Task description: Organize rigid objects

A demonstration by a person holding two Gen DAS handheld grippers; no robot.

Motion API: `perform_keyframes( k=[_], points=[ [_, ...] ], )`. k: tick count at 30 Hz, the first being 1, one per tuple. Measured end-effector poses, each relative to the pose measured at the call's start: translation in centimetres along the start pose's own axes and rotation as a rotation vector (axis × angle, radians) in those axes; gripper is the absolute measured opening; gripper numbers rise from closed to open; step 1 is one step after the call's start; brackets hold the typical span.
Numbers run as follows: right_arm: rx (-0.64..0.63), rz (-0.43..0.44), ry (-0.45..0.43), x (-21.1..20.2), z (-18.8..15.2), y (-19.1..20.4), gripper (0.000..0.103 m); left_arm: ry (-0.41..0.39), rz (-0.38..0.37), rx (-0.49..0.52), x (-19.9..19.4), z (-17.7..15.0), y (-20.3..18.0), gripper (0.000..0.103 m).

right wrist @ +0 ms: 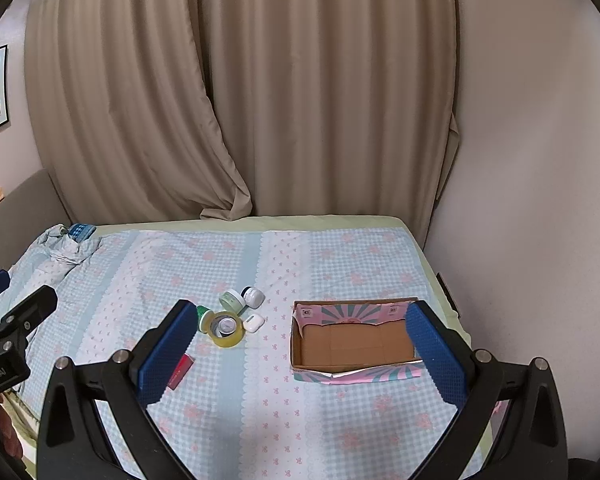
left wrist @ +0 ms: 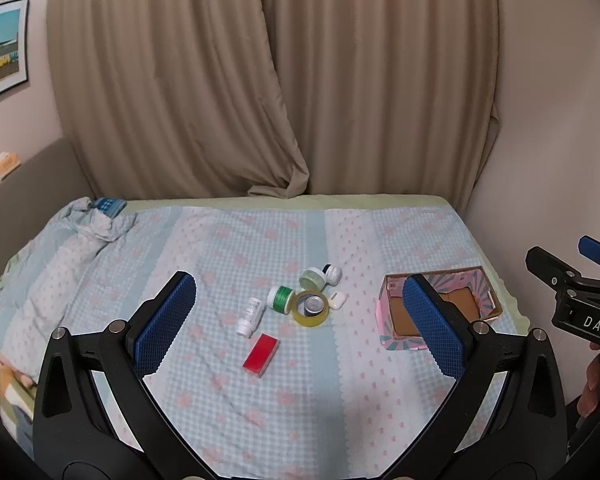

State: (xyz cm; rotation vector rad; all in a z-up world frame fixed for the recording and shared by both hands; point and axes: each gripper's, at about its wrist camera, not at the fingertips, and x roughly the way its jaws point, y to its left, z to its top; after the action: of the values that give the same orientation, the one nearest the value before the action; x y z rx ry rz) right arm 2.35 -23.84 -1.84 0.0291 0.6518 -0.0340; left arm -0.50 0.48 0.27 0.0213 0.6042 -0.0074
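Beige curtains hang behind a bed (left wrist: 236, 236) spread with a blue-and-pink checked quilt, which carries everything here. Both claws hover above it with jaws wide apart, holding nothing: the left claw (left wrist: 300, 322) and the right claw (right wrist: 302, 346).

Ahead of the left claw, between its 2 fingers, lies the clutter: a flat red rectangular box (left wrist: 261, 355) nearest, a white plastic bottle on its side (left wrist: 251, 315), a green-wrapped white jar (left wrist: 281, 299), a pale green lidded jar (left wrist: 311, 278), a dark-capped white jar (left wrist: 332, 274), a small white earbud case (left wrist: 336, 300), and a yellow tape roll (left wrist: 310, 309) ringed around a small metal can (left wrist: 314, 305).

An open pink-patterned cardboard box (right wrist: 312, 376) (empty) sits ahead of the right claw, toward its right finger.

All look light and stiff. The smooth jars and bottle may roll or slip on soft bedding; pinch them across the body. The red box is best taken across its narrow sides.
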Motion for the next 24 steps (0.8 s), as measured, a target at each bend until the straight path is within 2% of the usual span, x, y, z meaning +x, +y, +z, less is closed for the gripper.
perform_keyframes(
  k=[24],
  points=[
    [0.003,0.004,0.001,0.15,-0.07,-0.25,0.103,0.006,0.003,0.024,0.18,0.07,-0.30,0.102]
  ],
)
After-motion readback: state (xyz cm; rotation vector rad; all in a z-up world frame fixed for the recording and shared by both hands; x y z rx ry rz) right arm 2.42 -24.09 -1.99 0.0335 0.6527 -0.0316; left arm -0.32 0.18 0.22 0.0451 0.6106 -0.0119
